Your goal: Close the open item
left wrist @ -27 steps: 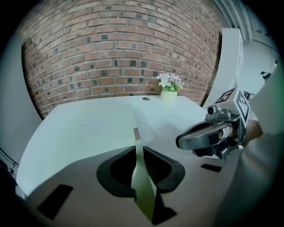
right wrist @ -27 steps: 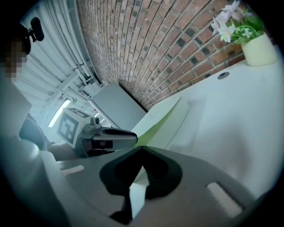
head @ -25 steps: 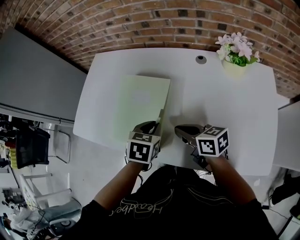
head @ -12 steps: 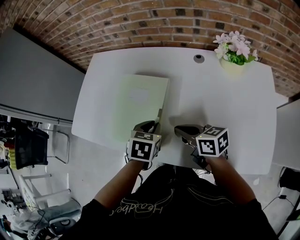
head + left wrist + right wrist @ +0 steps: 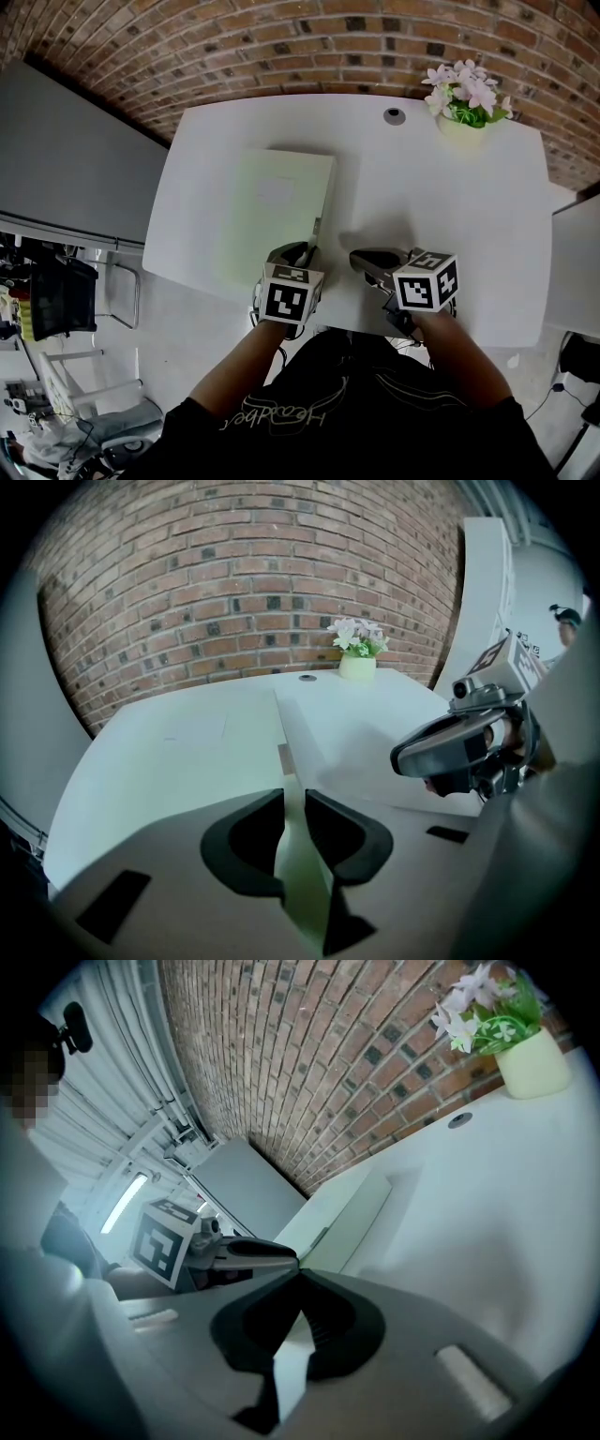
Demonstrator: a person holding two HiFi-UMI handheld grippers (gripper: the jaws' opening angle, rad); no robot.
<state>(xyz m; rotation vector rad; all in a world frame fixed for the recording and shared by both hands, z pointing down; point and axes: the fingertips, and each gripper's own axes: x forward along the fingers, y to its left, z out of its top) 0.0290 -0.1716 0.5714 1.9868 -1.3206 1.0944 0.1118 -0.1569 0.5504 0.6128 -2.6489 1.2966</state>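
Observation:
A pale green folder [image 5: 274,211] lies flat and closed on the white table [image 5: 441,206]; it also shows in the left gripper view [image 5: 178,752] and the right gripper view [image 5: 342,1218]. My left gripper [image 5: 306,251] is at the folder's near right corner. Its jaws stand a thin slit apart, and a pale green strip of the folder [image 5: 298,855] fills that slit. My right gripper [image 5: 361,262] hovers low over bare table just right of it, shut with nothing in it. The two grippers are side by side near the table's front edge.
A pale pot of pink flowers [image 5: 464,103] stands at the table's far right corner, with a round cable grommet [image 5: 395,115] beside it. A brick wall [image 5: 281,42] runs behind the table. A grey cabinet [image 5: 66,159] stands to the left.
Both grippers and the folder keep their places. Only the head view has drifted slightly.

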